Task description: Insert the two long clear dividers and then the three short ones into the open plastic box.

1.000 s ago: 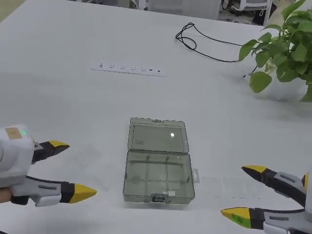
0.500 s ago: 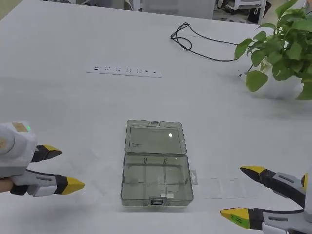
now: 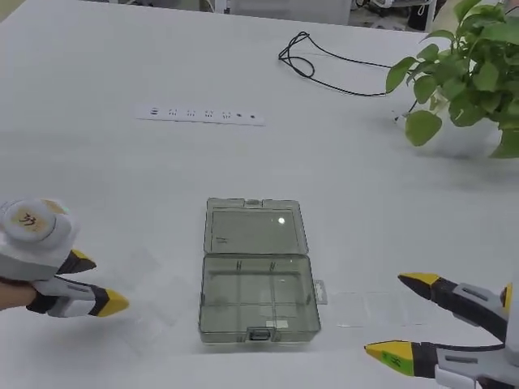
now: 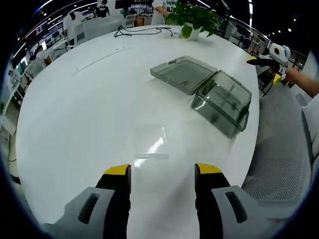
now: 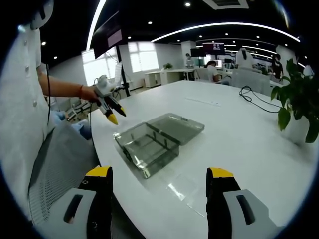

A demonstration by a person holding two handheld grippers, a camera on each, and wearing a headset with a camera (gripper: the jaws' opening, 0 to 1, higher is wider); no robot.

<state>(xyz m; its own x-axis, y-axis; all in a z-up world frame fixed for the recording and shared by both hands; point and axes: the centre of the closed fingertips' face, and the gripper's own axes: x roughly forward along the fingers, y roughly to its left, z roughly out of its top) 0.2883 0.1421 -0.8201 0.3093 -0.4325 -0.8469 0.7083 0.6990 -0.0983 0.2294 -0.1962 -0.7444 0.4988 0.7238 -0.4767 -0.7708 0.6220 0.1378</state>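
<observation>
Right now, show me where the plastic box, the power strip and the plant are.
plastic box (image 3: pixel 255 231): head view, on its opened lid.
power strip (image 3: pixel 199 115): head view, on the middle of its top face.
plant (image 3: pixel 423 127): head view, on the large low leaf at its left side.

The box (image 3: pixel 231 332) is smoky, see-through plastic and lies open at the lower centre of the head view, on the white worktop (image 3: pixel 122 178). Its lid (image 3: pixel 255 231) is folded flat back, towards the top of the frame. The base sits below the lid, with a latch (image 3: pixel 261 332) on its bottom edge; faint lines cross its floor, but whether they are dividers or slots cannot be told. One clear divider (image 3: pixel 375 309) lies flat just right of the base. Another faint clear piece (image 3: pixel 154 285) lies flat to its left.
</observation>
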